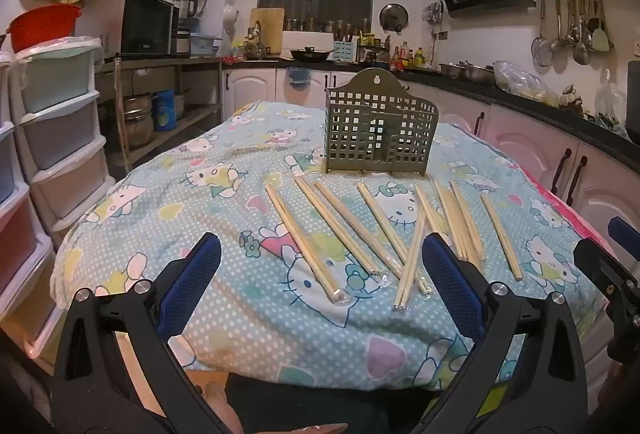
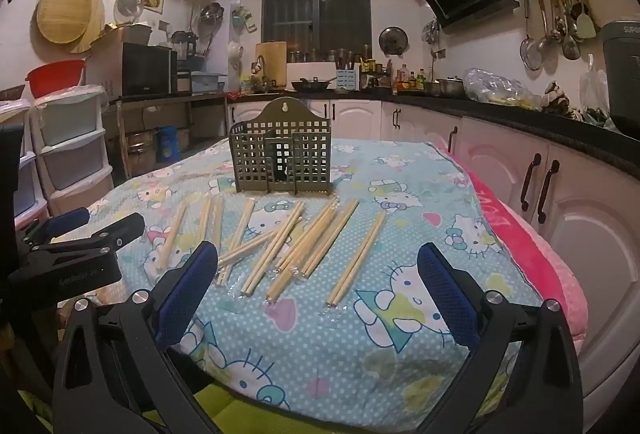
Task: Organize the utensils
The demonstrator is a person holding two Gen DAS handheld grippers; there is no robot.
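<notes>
Several pairs of pale wooden chopsticks [image 1: 384, 230] in clear wrappers lie spread on a Hello Kitty cloth over the table [image 1: 200, 194]. Behind them stands an olive-green lattice utensil holder [image 1: 380, 130], upright and empty. My left gripper [image 1: 320, 258] is open and empty, near the table's front edge, short of the chopsticks. In the right wrist view the chopsticks [image 2: 296, 246] and holder [image 2: 282, 154] show again. My right gripper [image 2: 318, 266] is open and empty, near the front of the table. The left gripper's body [image 2: 72, 246] shows at the left edge there.
White cabinets with dark handles [image 2: 536, 186] and a black counter run along the right. Stacked plastic drawers [image 1: 56, 138] stand at the left. A pink blanket edge [image 2: 520, 234] hangs off the table's right side. Kitchen clutter lines the back counter.
</notes>
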